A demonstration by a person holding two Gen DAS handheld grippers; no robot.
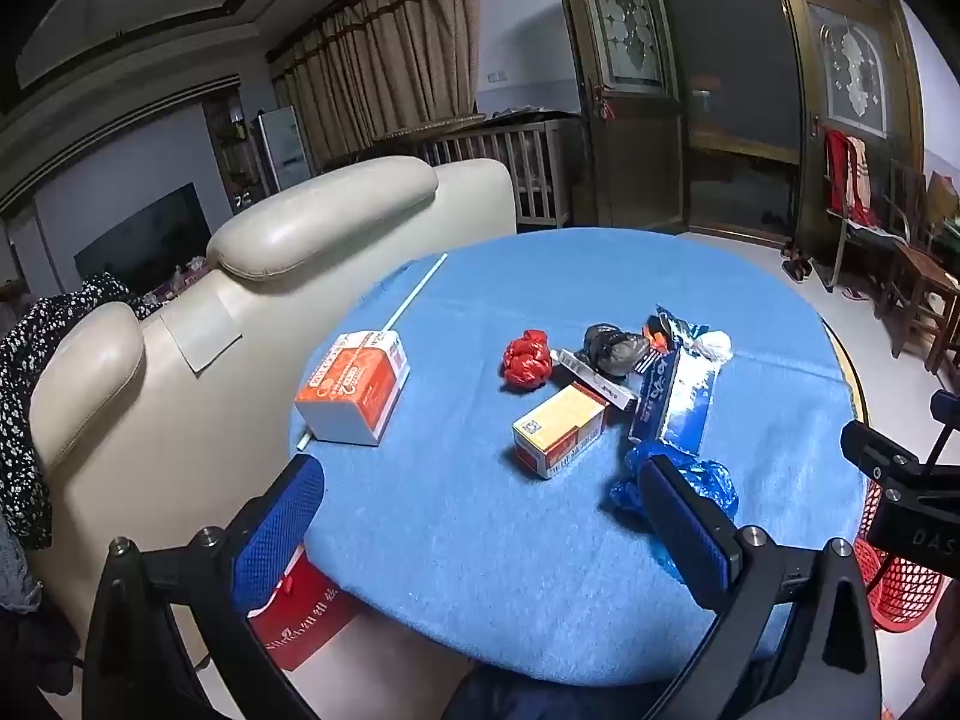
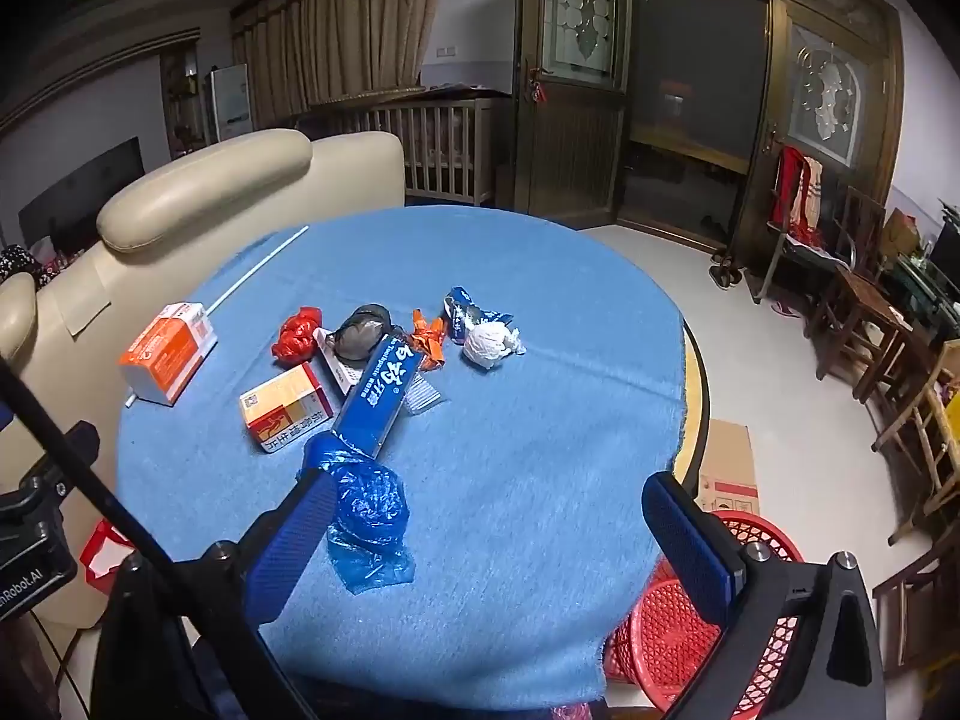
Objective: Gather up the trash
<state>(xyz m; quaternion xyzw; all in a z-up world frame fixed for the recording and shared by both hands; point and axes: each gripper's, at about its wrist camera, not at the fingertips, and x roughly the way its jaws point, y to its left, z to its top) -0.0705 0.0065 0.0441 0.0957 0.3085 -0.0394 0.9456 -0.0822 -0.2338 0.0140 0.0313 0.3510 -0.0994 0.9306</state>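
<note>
On round blue-covered surface (image 2: pixel 540 420): trash clustered left of centre. Orange-white box (image 1: pixel 354 387) sits apart near the sofa-side edge, lying on a white stick (image 1: pixel 420 291). Red crumpled wrapper (image 1: pixel 527 357), dark crumpled bag (image 1: pixel 613 348), yellow-red carton (image 1: pixel 558 429), long blue toothpaste box (image 2: pixel 378 396), small orange wrapper (image 2: pixel 429 339), white paper wad (image 2: pixel 491 343) all close together, several touching. Crumpled blue plastic bag (image 2: pixel 366 516) lies nearest, touching the toothpaste box end.

Left hand-held gripper (image 1: pixel 480 522) wide open, holding nothing; its right finger (image 1: pixel 684 522) overlaps the blue bag in view, contact unclear. Right hand-held gripper (image 2: pixel 489 546) wide open, empty; left finger (image 2: pixel 291 546) just beside the blue bag. Red mesh basket (image 2: pixel 690 618) on floor beside surface edge. Cream sofa (image 1: pixel 336 210) behind.
</note>
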